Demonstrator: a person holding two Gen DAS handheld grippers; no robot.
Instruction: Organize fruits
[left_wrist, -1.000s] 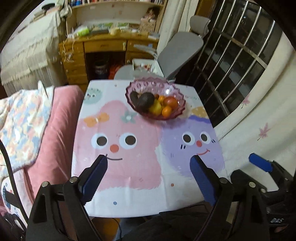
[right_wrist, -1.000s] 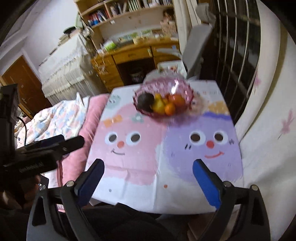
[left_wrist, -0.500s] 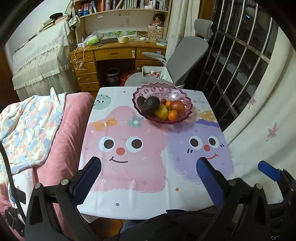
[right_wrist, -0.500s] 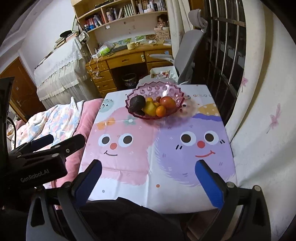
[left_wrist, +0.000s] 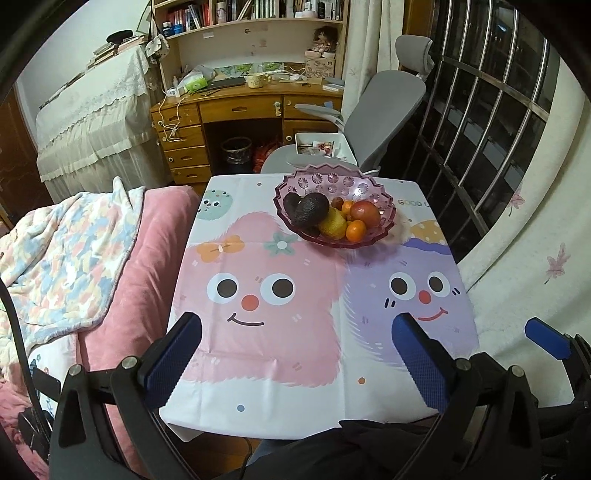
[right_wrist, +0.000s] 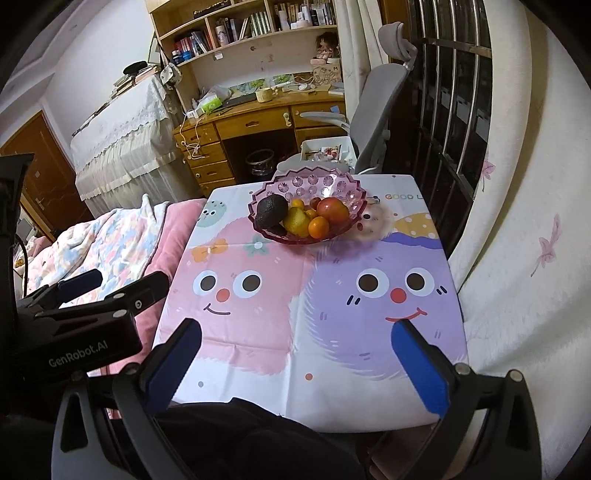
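Compared with one second ago, both wrist views show more of the room: the bookshelf above the wooden desk (left_wrist: 243, 107) is now in frame, and the pink fruit bowl (left_wrist: 334, 184) sits lower and larger in view. The fruit inside lies as it did then.

The left gripper (left_wrist: 295, 354) hangs over the near edge of the table, its blue-padded jaws spread wide with nothing between them. The right gripper (right_wrist: 295, 358) is likewise wide apart and empty, near the same edge. From the right wrist camera the left gripper's black body appears at lower left, lettered "GenRobot.AI".

The bowl stands on the far part of the tablecloth (left_wrist: 280, 354), toward the grey office chair (left_wrist: 384, 110) — well apart from both grippers. It holds a dark avocado (left_wrist: 310, 210) with its long axis tilted, one end raised against the left wall of the bowl; a yellow pear (left_wrist: 332, 226) just beside it; a red apple (left_wrist: 365, 213); and an orange (left_wrist: 355, 230) at the near rim. More small fruit lies behind, too hidden to name.

The cloth bears two cartoon faces, pink and purple, and the cut-off print "GOOD L" near the bowl. A pink blanket (left_wrist: 147, 258) lies left of the table.
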